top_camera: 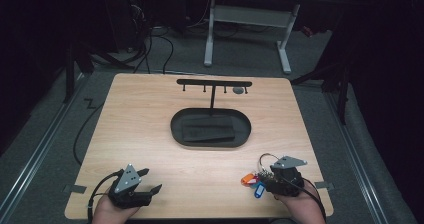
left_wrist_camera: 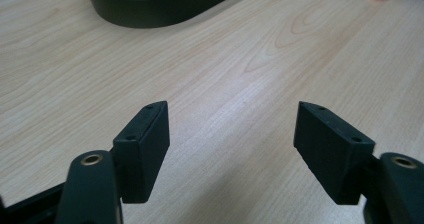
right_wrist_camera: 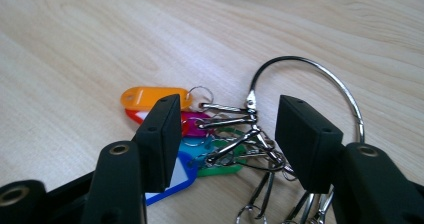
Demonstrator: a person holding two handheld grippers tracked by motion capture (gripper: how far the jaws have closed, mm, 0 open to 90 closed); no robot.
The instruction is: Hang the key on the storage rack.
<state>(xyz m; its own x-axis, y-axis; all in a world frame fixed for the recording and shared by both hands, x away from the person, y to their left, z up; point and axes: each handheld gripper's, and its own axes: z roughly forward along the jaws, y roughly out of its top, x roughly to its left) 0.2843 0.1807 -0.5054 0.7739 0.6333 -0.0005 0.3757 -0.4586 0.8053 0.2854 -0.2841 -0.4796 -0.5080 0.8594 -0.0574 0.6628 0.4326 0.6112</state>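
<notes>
At the near edge of the bench (top_camera: 150, 134) we have a gripper in each hand. Our left gripper (top_camera: 145, 180) sits at the near left corner with its jaws spread wide and nothing between them but bare wood. Our right gripper (top_camera: 265, 176) is at the near right, over the bunch of keys (right_wrist_camera: 225, 139). Its jaws stand partly open on either side of the metal clips; from the right gripper view they seem to straddle the bunch without pressing on it, though the far side of the clips is hidden. The bunch lies on the bench: an orange tag (right_wrist_camera: 150, 98), a blue tag (right_wrist_camera: 172, 181), and red, pink and green ones underneath, all hung on a large wire ring (right_wrist_camera: 320, 79). Farther off, at mid-bench, sits a black oval tray (top_camera: 175, 126). From its far side rises a black hook stand (top_camera: 214, 83), with a small grey thing hanging at its right end.
</notes>
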